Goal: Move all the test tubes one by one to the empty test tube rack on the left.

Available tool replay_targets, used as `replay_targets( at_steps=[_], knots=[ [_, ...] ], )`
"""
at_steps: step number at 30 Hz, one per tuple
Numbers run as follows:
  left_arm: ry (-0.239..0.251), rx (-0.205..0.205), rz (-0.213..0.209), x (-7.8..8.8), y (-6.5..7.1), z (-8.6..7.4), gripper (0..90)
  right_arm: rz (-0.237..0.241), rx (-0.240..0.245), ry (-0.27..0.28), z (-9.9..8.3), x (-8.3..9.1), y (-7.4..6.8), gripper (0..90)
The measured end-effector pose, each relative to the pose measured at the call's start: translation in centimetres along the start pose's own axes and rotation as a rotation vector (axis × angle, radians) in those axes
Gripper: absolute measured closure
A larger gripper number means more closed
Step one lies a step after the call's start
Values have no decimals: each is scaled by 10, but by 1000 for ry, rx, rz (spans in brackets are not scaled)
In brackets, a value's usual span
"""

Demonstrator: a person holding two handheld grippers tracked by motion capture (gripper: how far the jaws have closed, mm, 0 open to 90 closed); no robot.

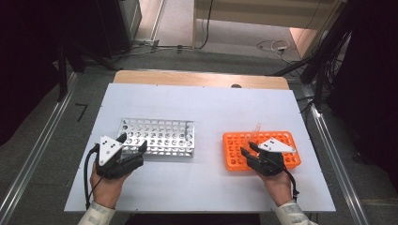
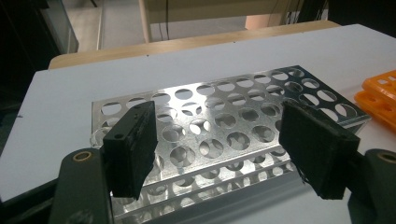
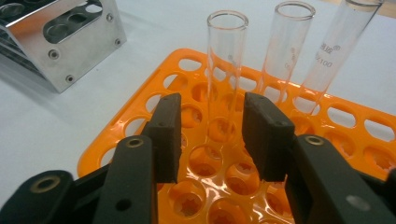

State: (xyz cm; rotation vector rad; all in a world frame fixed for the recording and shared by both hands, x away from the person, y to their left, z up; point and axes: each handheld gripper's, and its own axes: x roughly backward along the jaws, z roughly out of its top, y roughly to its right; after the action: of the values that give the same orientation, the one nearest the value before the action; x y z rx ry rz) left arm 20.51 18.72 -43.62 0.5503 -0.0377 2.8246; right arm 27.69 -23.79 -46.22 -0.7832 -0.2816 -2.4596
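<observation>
The nearest glass test tube stands in my orange rack, between my right gripper's parted jaws, untouched. Closing off-centre could tip it against its neighbours. My left gripper gapes over the metal rack.

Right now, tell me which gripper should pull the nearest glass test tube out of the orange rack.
Right. The right gripper is open over the orange rack, its jaws flanking the nearest test tube. The left gripper is open at the metal rack.
</observation>
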Motion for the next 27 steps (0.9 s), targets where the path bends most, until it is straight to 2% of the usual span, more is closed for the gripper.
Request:
replay_targets(
  at_steps=[23, 27],
  knots=[
    [-1, -3, -2, -1, 1, -1, 281, -30, 14, -5, 3, -13, 1, 723],
    [-4, 0, -7, -2, 1, -1, 280, -31, 17, -4, 3, -13, 1, 727]
  ],
)
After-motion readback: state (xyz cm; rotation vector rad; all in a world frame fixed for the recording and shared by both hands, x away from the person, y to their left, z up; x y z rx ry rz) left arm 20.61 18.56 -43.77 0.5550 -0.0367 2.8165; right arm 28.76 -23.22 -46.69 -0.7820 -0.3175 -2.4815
